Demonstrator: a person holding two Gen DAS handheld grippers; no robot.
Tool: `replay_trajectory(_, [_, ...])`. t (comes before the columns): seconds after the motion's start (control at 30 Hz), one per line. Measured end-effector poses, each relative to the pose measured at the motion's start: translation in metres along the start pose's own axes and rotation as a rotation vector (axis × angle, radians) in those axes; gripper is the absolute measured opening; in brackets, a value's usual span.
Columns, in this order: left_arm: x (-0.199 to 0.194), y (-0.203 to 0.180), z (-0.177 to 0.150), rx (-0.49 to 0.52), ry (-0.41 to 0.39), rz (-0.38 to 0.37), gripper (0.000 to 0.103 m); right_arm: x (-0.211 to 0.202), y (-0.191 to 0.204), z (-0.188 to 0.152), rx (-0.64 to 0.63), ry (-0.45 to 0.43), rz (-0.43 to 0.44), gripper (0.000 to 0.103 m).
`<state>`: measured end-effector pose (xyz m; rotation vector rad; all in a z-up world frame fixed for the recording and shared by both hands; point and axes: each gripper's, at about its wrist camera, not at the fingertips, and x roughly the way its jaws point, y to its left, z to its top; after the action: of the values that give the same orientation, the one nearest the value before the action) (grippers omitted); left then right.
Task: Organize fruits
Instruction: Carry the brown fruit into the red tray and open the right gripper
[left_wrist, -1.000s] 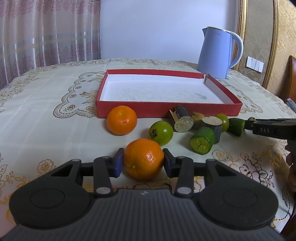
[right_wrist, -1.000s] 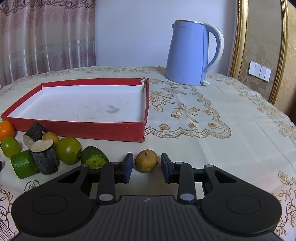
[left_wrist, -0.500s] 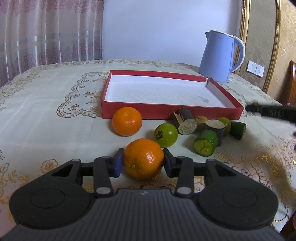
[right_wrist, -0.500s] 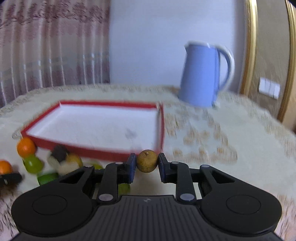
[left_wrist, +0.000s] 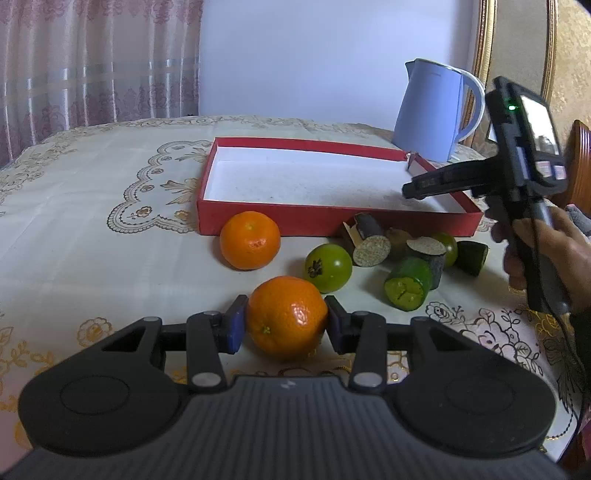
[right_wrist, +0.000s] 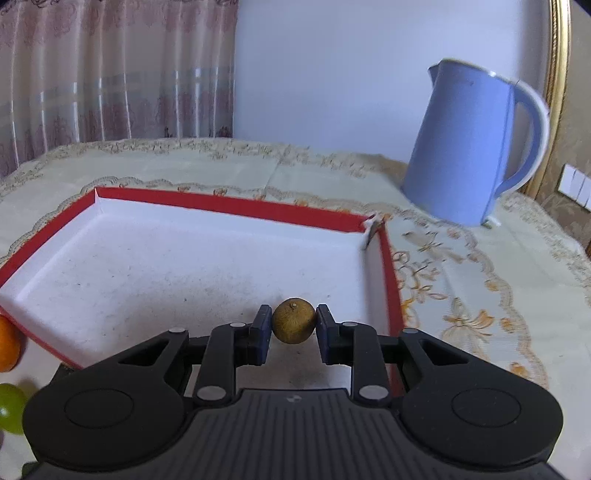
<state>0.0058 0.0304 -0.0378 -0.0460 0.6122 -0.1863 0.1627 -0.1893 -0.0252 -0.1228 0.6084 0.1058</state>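
Longan (right_wrist: 294, 320) now above red box (right_wrist: 229, 204)

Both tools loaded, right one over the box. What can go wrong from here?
1. The small brown fruit hangs above the red box floor; released from there, it may roll or bounce.
2. The left tool pinches the orange at its sides only; it might slip when lifted.

Orange (left_wrist: 286, 317) gripped; brown fruit (right_wrist: 294, 320) over box (right_wrist: 229, 202)

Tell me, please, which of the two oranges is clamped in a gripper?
The nearer orange, pinched between the left gripper pads. The other orange sits free on the tablecloth beside the red box.
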Motion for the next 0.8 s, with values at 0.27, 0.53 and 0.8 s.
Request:
replay_trajectory(0.27, [0.0, -0.001, -0.001, 0.011, 0.001, 0.007, 0.04, -0.001, -0.003, -0.001, 0.034, 0.01, 0.037, 0.056])
replay_trajectory(0.53, [-0.003, -0.001, -0.002, 0.018, -0.023, 0.026, 0.039, -0.081, -0.036, -0.035, 0.132, -0.204, -0.092, 0.088])
replay_trajectory(0.8, [-0.003, -0.006, 0.0, 0.036, -0.025, 0.041, 0.039, -0.107, -0.077, -0.076, 0.258, -0.262, -0.275, 0.093])
